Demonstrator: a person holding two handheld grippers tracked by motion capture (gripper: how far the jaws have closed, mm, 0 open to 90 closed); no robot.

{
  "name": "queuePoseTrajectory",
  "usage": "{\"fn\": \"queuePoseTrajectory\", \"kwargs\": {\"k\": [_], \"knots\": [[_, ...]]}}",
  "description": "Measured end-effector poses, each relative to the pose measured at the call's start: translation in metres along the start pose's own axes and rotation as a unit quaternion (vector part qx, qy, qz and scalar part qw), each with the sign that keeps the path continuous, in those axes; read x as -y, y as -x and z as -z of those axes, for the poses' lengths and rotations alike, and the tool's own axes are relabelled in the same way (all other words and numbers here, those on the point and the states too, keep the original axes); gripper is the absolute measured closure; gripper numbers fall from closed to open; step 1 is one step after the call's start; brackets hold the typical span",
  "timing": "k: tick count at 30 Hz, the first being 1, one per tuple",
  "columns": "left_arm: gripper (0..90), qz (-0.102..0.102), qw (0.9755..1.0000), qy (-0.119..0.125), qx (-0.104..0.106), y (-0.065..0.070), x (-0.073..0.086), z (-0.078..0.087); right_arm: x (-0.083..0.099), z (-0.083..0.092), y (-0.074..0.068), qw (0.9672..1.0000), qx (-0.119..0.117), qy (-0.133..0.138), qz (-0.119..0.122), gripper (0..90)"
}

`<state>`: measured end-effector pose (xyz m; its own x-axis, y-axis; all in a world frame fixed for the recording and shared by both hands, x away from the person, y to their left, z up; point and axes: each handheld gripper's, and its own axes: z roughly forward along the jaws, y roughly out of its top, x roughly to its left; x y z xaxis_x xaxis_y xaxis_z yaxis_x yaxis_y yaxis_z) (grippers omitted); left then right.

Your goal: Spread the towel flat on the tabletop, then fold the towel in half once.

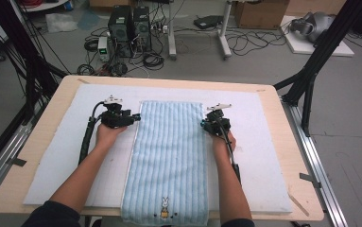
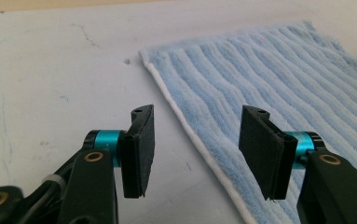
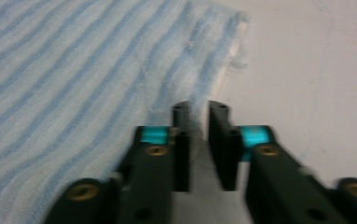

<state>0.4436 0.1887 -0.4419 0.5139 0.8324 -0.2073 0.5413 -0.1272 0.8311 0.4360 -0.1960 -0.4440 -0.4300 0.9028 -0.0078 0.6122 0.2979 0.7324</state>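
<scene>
Down at the near edge of the white mat (image 1: pixel 56 161), the blue striped towel (image 1: pixel 169 156) shows a small bunny picture (image 1: pixel 164 208) but no words. Farther up, the left gripper (image 2: pixel 195 140) is spread wide over the towel's long edge. The right gripper (image 3: pixel 198 140) is nearly pressed together on the other edge. Both should bite deep, then lift evenly.

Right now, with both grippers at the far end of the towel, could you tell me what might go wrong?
1. The left gripper is wide open astride the blue striped towel's white hem, so it may pinch only the hem and slip.
2. The right gripper is nearly closed at the towel's edge; its hold looks thin.
3. The near end with the rabbit embroidery overhangs the table and could drag.
</scene>
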Motion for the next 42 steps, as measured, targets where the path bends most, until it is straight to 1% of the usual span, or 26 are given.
{"fn": "queuePoseTrajectory", "kwargs": {"k": [1,3,4,5,6,8,10,11,12,13,15,17,19,20,22,24,26,27,28,31,35,39,42], "knots": [[45.3,0.003,1.0000,0.000,0.002,-0.001,0.001,0.001,0.001,0.002,0.002,1.0000,-0.004,0.004,-0.007,64.5],[45.0,0.004,0.9999,0.005,0.010,-0.003,0.004,0.004,0.002,0.013,0.007,0.9993,-0.016,0.029,-0.016,60.2],[44.3,0.006,0.9998,0.007,0.016,-0.003,0.004,0.006,0.003,0.019,0.009,0.9987,-0.024,0.042,-0.016,55.4],[43.0,0.004,0.9996,0.015,0.023,-0.003,0.005,0.009,0.004,0.025,0.011,0.9979,-0.031,0.055,-0.016,50.9],[42.7,0.003,0.9993,0.025,0.029,-0.002,0.005,0.012,0.005,0.032,0.012,0.9976,-0.029,0.061,-0.016,46.5],[39.0,0.001,0.9982,0.044,0.042,-0.001,0.007,0.018,0.010,0.045,0.015,0.9964,-0.041,0.074,-0.008,41.5],[32.6,-0.002,0.9969,0.060,0.051,0.002,0.008,0.026,0.017,0.057,0.017,0.9952,-0.052,0.082,-0.006,35.2],[29.6,-0.001,0.9965,0.062,0.057,0.003,0.008,0.028,0.022,0.064,0.019,0.9949,-0.061,0.080,-0.004,28.7],[27.9,-0.003,0.9959,0.068,0.060,0.004,0.009,0.031,0.024,0.066,0.019,0.9953,-0.064,0.073,-0.003,24.6],[26.6,-0.003,0.9953,0.074,0.063,0.006,0.010,0.034,0.028,0.071,0.019,0.9950,-0.068,0.073,-0.001,21.7],[19.5,-0.007,0.9952,0.078,0.059,0.008,0.012,0.039,0.035,0.079,0.019,0.9945,-0.069,0.078,0.011,17.6],[18.2,-0.006,0.9946,0.082,0.062,0.009,0.013,0.044,0.040,0.084,0.018,0.9947,-0.064,0.078,0.020,11.8],[18.2,-0.008,0.9947,0.082,0.062,0.010,0.013,0.048,0.044,0.088,0.017,0.9946,-0.064,0.078,0.025,11.9],[18.2,-0.008,0.9944,0.084,0.063,0.011,0.013,0.050,0.046,0.091,0.016,0.9939,-0.061,0.086,0.033,11.8],[18.2,-0.014,0.9939,0.089,0.065,0.012,0.012,0.052,0.048,0.092,0.014,0.9925,-0.061,0.096,0.045,11.8],[18.2,-0.015,0.9934,0.092,0.067,0.013,0.011,0.054,0.047,0.092,0.012,0.9913,-0.070,0.097,0.055,11.8],[18.3,-0.024,0.9936,0.088,0.066,0.016,0.011,0.055,0.047,0.092,0.012,0.9913,-0.076,0.095,0.049,11.8],[18.5,-0.028,0.9935,0.088,0.067,0.017,0.012,0.056,0.047,0.093,0.012,0.9910,-0.079,0.099,0.045,11.8],[18.5,-0.028,0.9931,0.095,0.064,0.019,0.014,0.057,0.047,0.093,0.012,0.9908,-0.078,0.100,0.046,11.8],[18.8,-0.025,0.9929,0.100,0.061,0.021,0.018,0.058,0.047,0.098,0.011,0.9896,-0.078,0.112,0.046,11.7],[18.8,-0.025,0.9933,0.095,0.061,0.022,0.021,0.057,0.047,0.104,0.012,0.9876,-0.077,0.130,0.044,11.5],[18.8,-0.022,0.9933,0.096,0.059,0.023,0.020,0.056,0.048,0.105,0.017,0.9880,-0.071,0.134,0.029,11.4],[18.7,-0.018,0.9940,0.092,0.056,0.021,0.019,0.055,0.049,0.106,0.018,0.9882,-0.071,0.134,0.023,11.4]]}}
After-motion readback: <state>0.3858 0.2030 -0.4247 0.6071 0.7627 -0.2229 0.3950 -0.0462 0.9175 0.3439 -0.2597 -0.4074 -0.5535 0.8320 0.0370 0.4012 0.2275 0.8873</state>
